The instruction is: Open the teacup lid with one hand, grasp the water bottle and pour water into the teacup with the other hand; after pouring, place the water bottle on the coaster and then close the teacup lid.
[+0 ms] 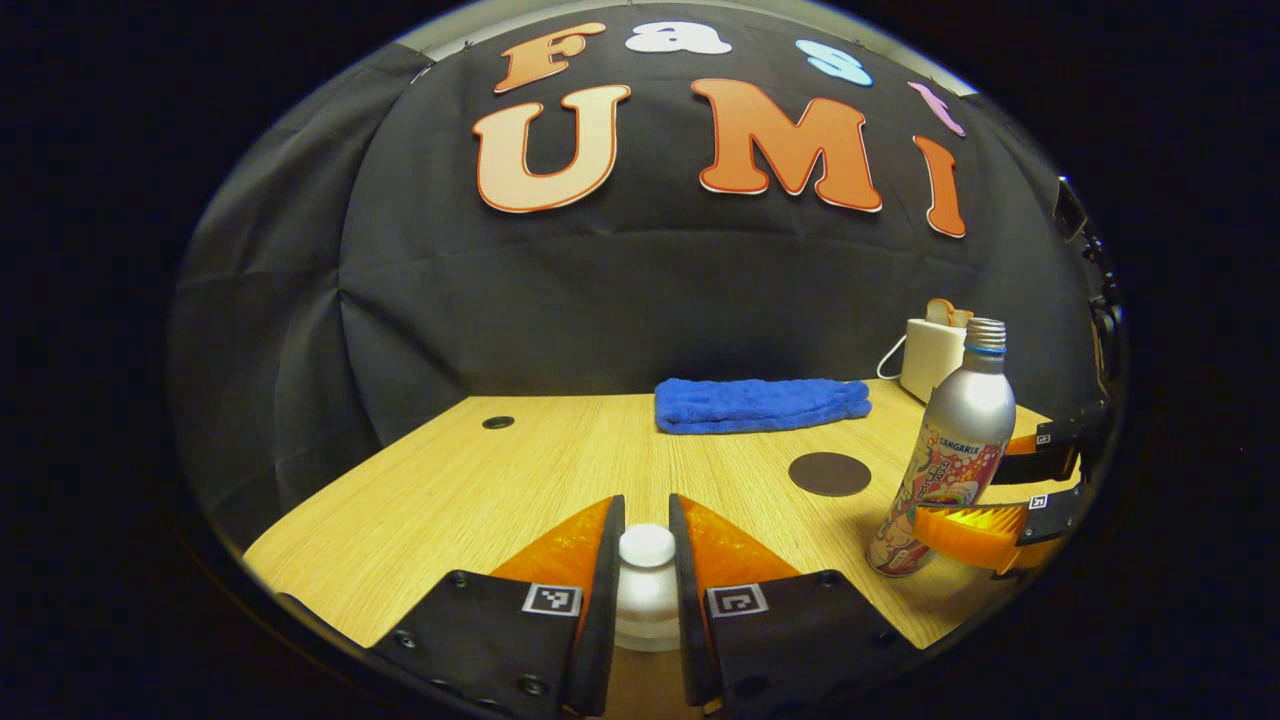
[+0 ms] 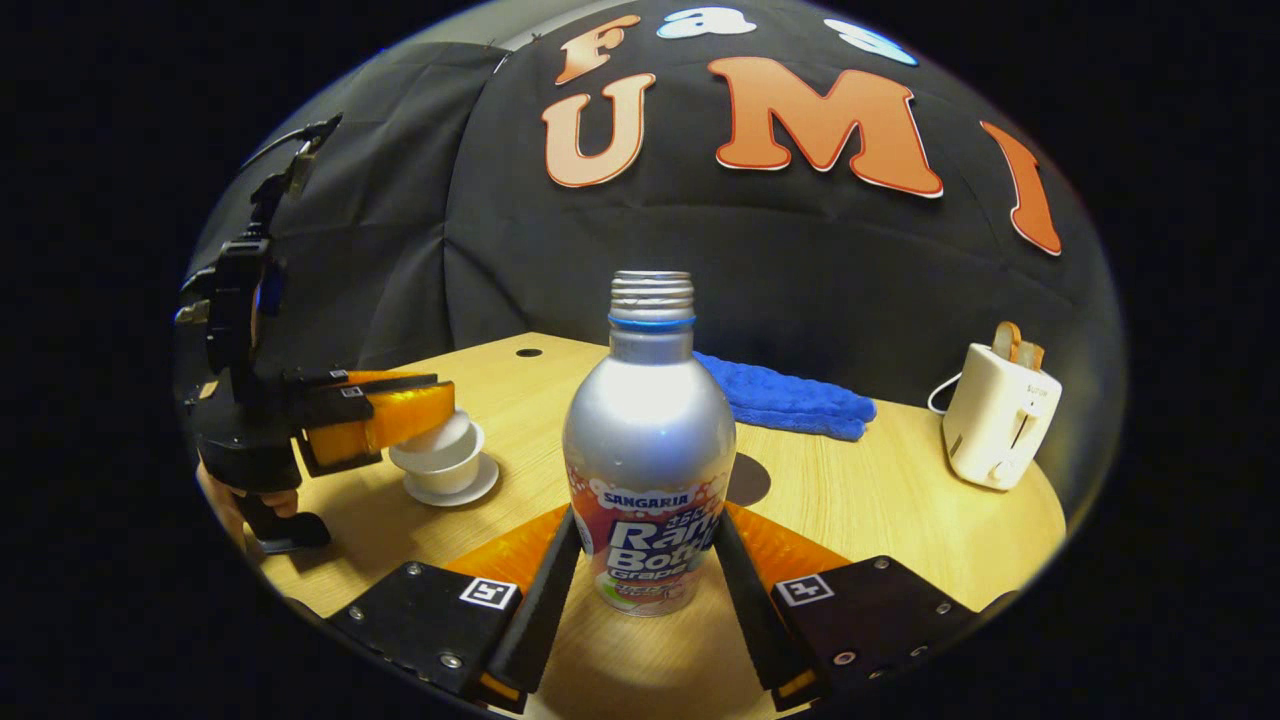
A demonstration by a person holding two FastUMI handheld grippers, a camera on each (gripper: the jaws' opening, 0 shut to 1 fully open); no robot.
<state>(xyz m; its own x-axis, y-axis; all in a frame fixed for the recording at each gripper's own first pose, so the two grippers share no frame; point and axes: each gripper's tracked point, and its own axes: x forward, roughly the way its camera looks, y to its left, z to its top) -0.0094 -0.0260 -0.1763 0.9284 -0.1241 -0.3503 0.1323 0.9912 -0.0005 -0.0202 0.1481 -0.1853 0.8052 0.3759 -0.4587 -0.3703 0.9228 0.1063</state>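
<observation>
A white teacup lid [image 1: 646, 590] lies between my left gripper's [image 1: 647, 507] fingers, which are shut on its round knob [image 1: 647, 545]. From the right gripper view, that left gripper [image 2: 400, 415] reaches over the white teacup [image 2: 447, 462], which stands on its saucer [image 2: 452, 492] with the lid seemingly resting on it. The silver water bottle [image 2: 648, 440] stands upright, uncapped, with a colourful label. My right gripper [image 2: 647, 520] is shut on the bottle's lower body. The left gripper view has the bottle [image 1: 955, 450] at the right with the right gripper [image 1: 965, 525] around it. A dark round coaster [image 1: 829, 473] lies just behind the bottle.
A folded blue towel [image 1: 762, 403] lies at the back of the wooden table [image 1: 480, 480]. A white toaster [image 2: 998, 415] with toast stands at the back right. A small round hole [image 1: 498, 422] is at the table's back left. A hand [image 2: 225, 510] holds the left gripper.
</observation>
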